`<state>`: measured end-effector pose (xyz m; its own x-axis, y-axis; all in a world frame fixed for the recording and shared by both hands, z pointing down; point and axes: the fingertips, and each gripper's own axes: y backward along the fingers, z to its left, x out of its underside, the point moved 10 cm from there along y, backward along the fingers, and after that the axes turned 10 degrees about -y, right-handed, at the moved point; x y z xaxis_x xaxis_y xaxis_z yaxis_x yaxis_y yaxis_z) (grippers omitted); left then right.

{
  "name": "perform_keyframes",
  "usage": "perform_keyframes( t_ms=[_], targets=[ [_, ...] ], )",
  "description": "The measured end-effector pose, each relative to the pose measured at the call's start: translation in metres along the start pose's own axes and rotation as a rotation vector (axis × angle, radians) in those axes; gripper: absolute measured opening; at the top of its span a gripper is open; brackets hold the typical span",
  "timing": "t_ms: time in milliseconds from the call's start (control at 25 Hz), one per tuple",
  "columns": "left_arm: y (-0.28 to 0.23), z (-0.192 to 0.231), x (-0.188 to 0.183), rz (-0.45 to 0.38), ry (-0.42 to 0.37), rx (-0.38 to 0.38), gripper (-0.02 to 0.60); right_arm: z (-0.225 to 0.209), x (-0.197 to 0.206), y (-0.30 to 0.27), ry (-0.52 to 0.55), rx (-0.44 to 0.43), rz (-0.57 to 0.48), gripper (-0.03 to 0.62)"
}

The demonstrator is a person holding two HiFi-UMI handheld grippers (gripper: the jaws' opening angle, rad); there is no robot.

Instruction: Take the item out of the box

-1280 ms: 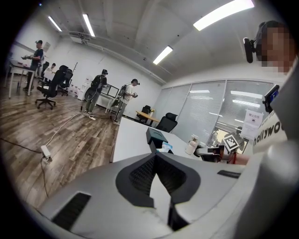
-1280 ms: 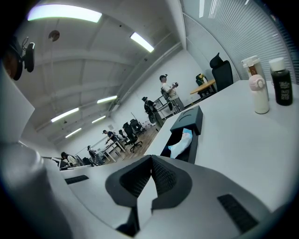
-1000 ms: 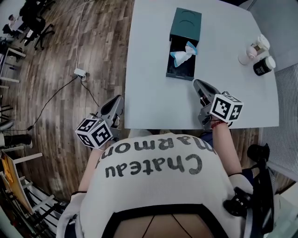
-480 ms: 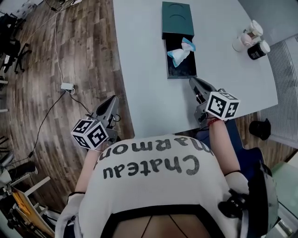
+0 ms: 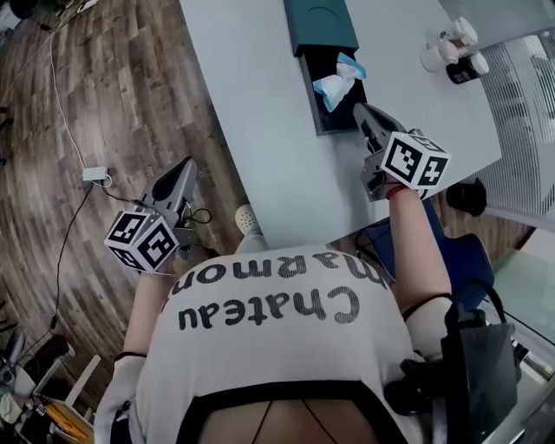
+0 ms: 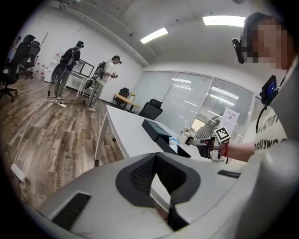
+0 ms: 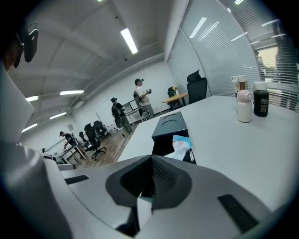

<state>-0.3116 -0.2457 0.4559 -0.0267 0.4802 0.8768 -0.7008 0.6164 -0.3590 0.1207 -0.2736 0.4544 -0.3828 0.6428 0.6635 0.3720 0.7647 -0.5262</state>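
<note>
I see the right gripper [image 5: 358,111] at the upper centre-right of the head view, over the white table [image 5: 260,147], its tip just beside the near right corner of the open drawer [image 5: 309,91]. Its jaws are pressed together with nothing between them. The drawer is pulled out of the dark green box [image 5: 321,22] at the top edge of the frame. The item, a white and blue packet [image 5: 335,84], lies inside the drawer, apart from the gripper. The left gripper [image 5: 186,165] hangs at left centre, off the table and above the wood floor [image 5: 95,95]; its jaws are also closed and empty. Two containers [image 5: 440,52] stand at the upper right of the table.
</note>
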Motion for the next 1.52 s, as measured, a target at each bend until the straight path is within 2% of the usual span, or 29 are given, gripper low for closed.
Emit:
perform_keyframes(
  t_ms=[360,520,560,600,640,960,1200,1520],
  targets=[
    [-0.006,0.039,0.005,-0.017,0.010,0.039,-0.009,-0.006,-0.018,-0.048,0.022,0.156,0.155,0.000],
    [-0.009,0.045,0.015,0.002,0.036,0.059,-0.009,-0.015,-0.022,-0.065,0.004,0.211,0.165,0.000],
    [-0.010,0.045,0.019,0.009,0.043,0.065,-0.009,-0.018,-0.023,-0.069,-0.012,0.221,0.169,0.031],
    [-0.009,0.046,0.022,0.016,0.051,0.068,-0.009,-0.021,-0.024,-0.073,-0.036,0.226,0.174,0.083],
    [-0.009,0.046,0.025,0.022,0.058,0.070,-0.009,-0.023,-0.025,-0.076,-0.063,0.227,0.177,0.096],
    [-0.003,0.052,0.040,0.083,0.082,0.083,-0.009,-0.042,-0.026,-0.099,-0.177,0.284,0.202,0.095],
    [0.010,0.055,0.043,0.084,0.090,0.066,-0.009,-0.042,-0.022,-0.105,-0.113,0.352,0.215,0.094],
    [0.022,0.059,0.052,0.072,0.107,0.030,-0.009,-0.046,-0.023,-0.107,-0.096,0.323,0.245,0.083]
  ],
)
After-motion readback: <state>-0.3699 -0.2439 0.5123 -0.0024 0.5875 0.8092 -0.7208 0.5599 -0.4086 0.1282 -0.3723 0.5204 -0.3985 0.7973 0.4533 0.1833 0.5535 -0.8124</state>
